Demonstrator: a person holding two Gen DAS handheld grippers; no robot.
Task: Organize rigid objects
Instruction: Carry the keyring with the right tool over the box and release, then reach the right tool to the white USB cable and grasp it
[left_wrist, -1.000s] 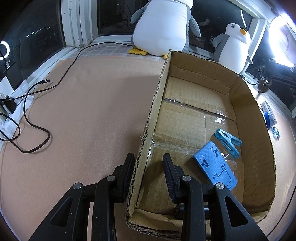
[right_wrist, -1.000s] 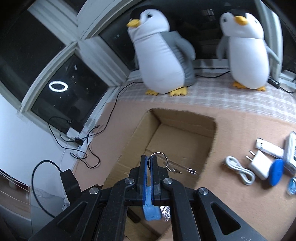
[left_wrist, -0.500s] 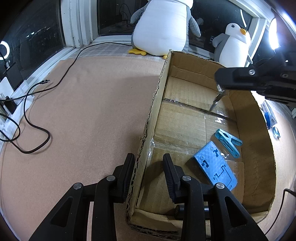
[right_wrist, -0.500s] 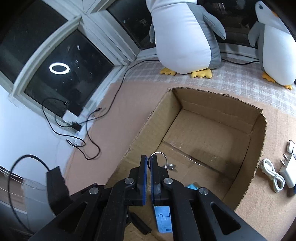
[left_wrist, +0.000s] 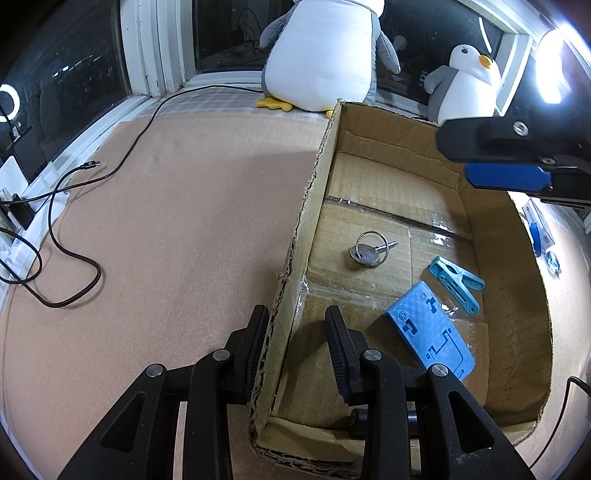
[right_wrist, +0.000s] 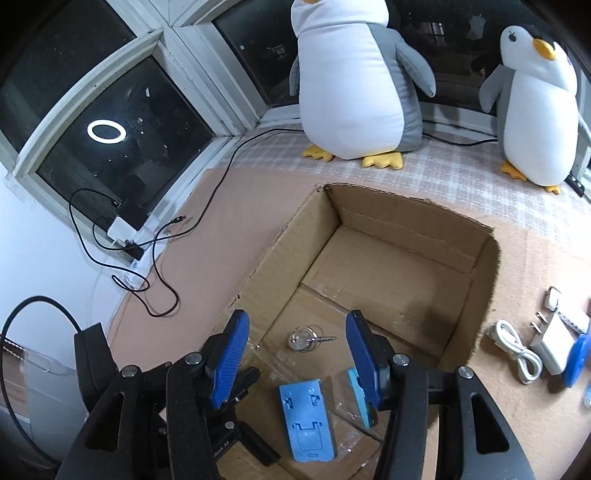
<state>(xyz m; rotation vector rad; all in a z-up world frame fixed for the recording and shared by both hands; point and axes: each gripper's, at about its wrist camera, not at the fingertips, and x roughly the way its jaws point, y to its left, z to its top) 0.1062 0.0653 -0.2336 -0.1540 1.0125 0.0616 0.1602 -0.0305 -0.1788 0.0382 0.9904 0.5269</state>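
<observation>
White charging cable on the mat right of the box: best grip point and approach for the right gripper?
Judging by its pose, grip the white cable across the bundled middle, coming from straight above with open right gripper. It lies flat, coiled in long loops, plug end up; the white charger sits close on its right.

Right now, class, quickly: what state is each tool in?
Left tool: open, straddling the cardboard box wall, gripping nothing.
Right tool: open, empty, above the key ring.

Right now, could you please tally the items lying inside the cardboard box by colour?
Blue: 2, the flat plastic plate and the clip.
Silver: 1, the key ring.
Total: 3 in the cardboard box.
</observation>
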